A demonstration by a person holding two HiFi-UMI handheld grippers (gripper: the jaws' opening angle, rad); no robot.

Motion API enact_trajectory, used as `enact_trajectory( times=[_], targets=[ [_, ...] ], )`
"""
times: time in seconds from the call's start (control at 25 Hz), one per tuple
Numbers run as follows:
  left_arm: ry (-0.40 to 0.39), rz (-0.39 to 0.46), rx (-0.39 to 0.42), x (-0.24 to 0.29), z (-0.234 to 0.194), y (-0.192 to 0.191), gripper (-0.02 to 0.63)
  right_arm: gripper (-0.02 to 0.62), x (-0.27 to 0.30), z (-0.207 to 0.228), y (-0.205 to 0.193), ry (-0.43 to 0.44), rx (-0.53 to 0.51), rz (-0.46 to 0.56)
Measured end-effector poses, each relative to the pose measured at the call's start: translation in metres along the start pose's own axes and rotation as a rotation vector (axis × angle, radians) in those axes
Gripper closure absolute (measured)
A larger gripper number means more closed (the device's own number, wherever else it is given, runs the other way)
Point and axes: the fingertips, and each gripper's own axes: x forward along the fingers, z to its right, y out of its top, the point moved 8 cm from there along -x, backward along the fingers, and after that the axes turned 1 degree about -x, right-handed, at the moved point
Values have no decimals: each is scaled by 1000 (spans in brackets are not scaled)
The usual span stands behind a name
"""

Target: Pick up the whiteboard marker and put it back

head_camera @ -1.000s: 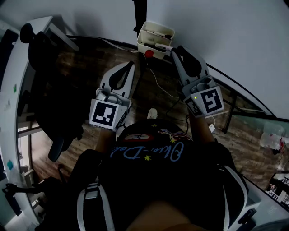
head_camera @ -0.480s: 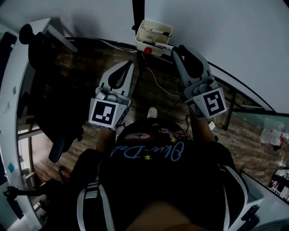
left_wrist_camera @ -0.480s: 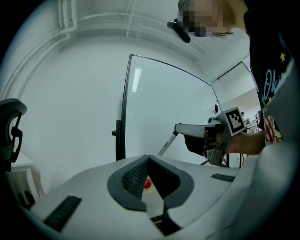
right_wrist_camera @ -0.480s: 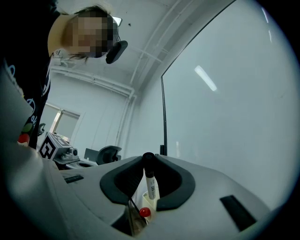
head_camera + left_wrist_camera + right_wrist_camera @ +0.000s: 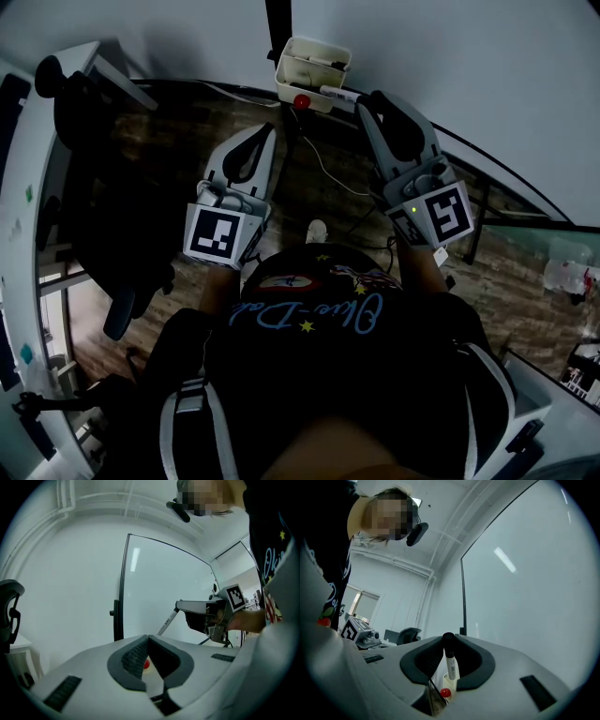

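The whiteboard marker (image 5: 337, 93), white with a dark cap, sticks out sideways from the tips of my right gripper (image 5: 364, 101), which is shut on it. Its end lies just right of the white holder box (image 5: 312, 64) fixed to the whiteboard, above a red knob (image 5: 301, 101). In the right gripper view the marker (image 5: 450, 660) stands between the pads, with the red knob (image 5: 446, 693) below it. My left gripper (image 5: 270, 131) hangs lower left of the box, shut on nothing. From the left gripper view, the right gripper (image 5: 180, 605) and the marker (image 5: 167, 620) show against the board.
The whiteboard (image 5: 469, 56) fills the top of the head view, with a black post (image 5: 278, 19) beside the box. A black office chair (image 5: 94, 141) stands at the left. A white cable (image 5: 330, 174) trails over the wooden floor between the grippers.
My right gripper has edged up and closer to the holder box with the marker still held. The left gripper has kept still.
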Motion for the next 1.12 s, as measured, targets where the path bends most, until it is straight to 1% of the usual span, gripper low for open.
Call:
enact_trajectory(
  times=[0.56,1.12],
  targets=[
    [3,-1,8,2,0,2,620,502,0,0,7,17,-2,18],
    [13,-3,12,3,-2,2,620,502,6,1,6,39,-5,15]
  ],
)
